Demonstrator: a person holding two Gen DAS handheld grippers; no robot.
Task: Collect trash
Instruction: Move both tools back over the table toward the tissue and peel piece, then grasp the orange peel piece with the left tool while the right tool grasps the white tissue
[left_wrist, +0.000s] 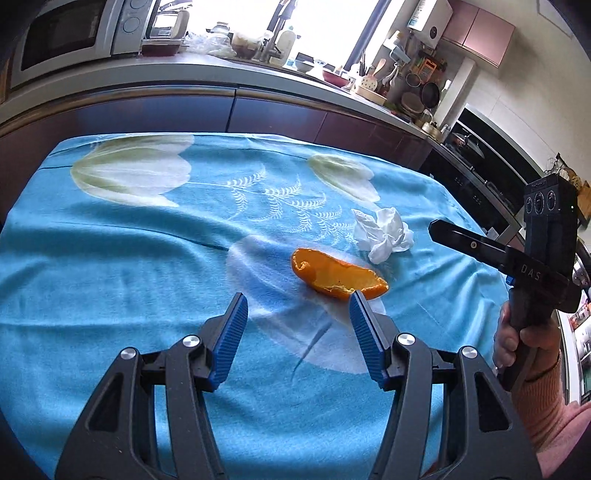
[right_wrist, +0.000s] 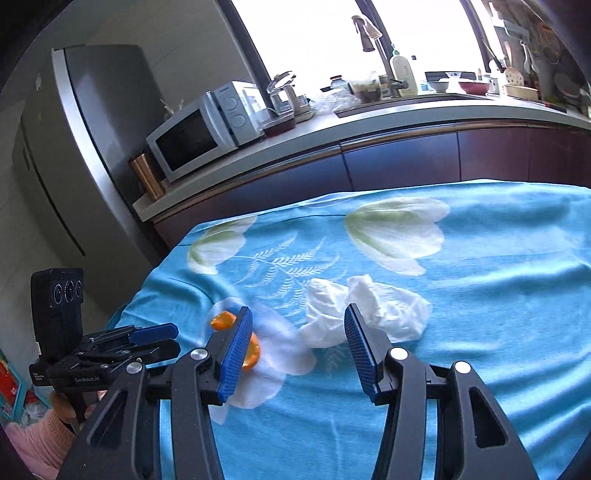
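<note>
We count two pieces of trash on the bench: one orange peel (left_wrist: 338, 277) and one crumpled white tissue (left_wrist: 382, 233). Both lie on the blue tablecloth (left_wrist: 129, 258) printed with white tulips and ferns. In the left wrist view the peel sits toward the right of the cloth with the tissue just beyond it, farther and to the right, the two close but apart.

In the right wrist view the peel (right_wrist: 221, 320) is mostly hidden behind one blue pad (right_wrist: 236, 354), so only two orange bits show on either side of it. The tissue (right_wrist: 365, 306) is partly covered by the other pad.

Our left tongs (left_wrist: 299, 304) hang released, jaws wide apart and holding nothing, just near the peel; the right fingertip overlaps the peel's near edge in the picture, though we cannot tell whether it touches. Our right tongs (right_wrist: 297, 317) are likewise spread and hold nothing, hovering on the near side of the tissue.

Each view catches the other tool at its edge, cut off by the frame: the right tongs (left_wrist: 443, 230) at far right, the left tongs (right_wrist: 162, 336) at lower left, both seen side-on.

Behind the bench runs a kitchen counter (right_wrist: 406, 114) with one microwave (right_wrist: 199, 133) and one faucet (right_wrist: 373, 40); the small items there are too cluttered to count.
</note>
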